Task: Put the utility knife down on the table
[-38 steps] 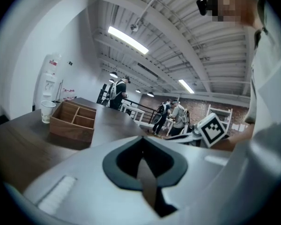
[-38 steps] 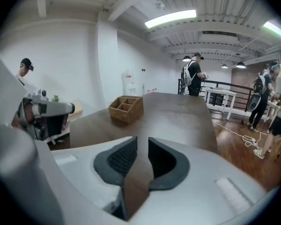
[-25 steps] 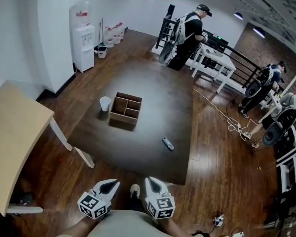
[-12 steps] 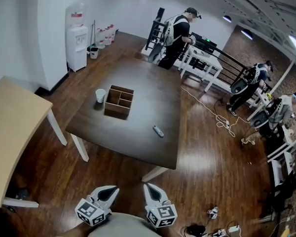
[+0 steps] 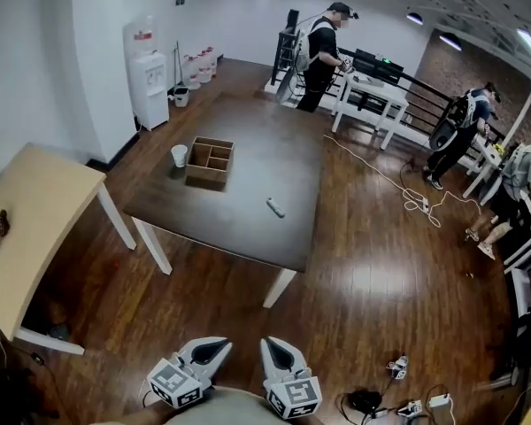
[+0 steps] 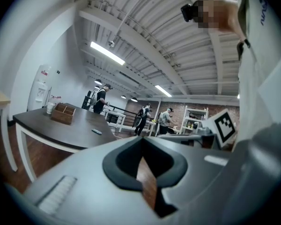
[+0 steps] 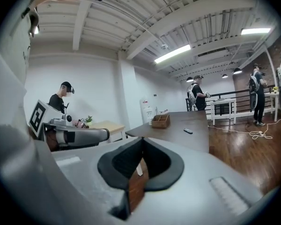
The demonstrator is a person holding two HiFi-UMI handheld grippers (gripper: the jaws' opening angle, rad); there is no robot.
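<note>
The utility knife (image 5: 275, 208) lies flat on the dark worktop (image 5: 248, 140), out on the bare part towards its right half, with nothing touching it. From my left tongs' view it shows as a small pale bar (image 6: 97, 131) on the top, and from my right tongs' view the same (image 7: 188, 131). Further along the worktop, towards the far left, stands a wooden box (image 5: 210, 161) split into compartments, and a white cup (image 5: 179, 155) stands upright just beside the box on its left.

The knife is well apart from both my tongs. I hold them low and close to my body, off the worktop and over the brown wooden floor (image 5: 372, 282), side by side with the marker cubes towards me. My left tongs (image 5: 214, 350) are closed tip to tip with nothing between them; their own view shows the two dark pads meeting along one seam (image 6: 141, 144). My right tongs (image 5: 276, 352) are likewise pressed together and empty (image 7: 143, 146).

To my left is a pale worktop (image 5: 35, 220). A water dispenser (image 5: 149, 73) stands against the white wall beyond the dark worktop. A white cable (image 5: 385, 180) trails across the floor on the right, and a person (image 5: 323, 47) stands at the white desks at the far end.
</note>
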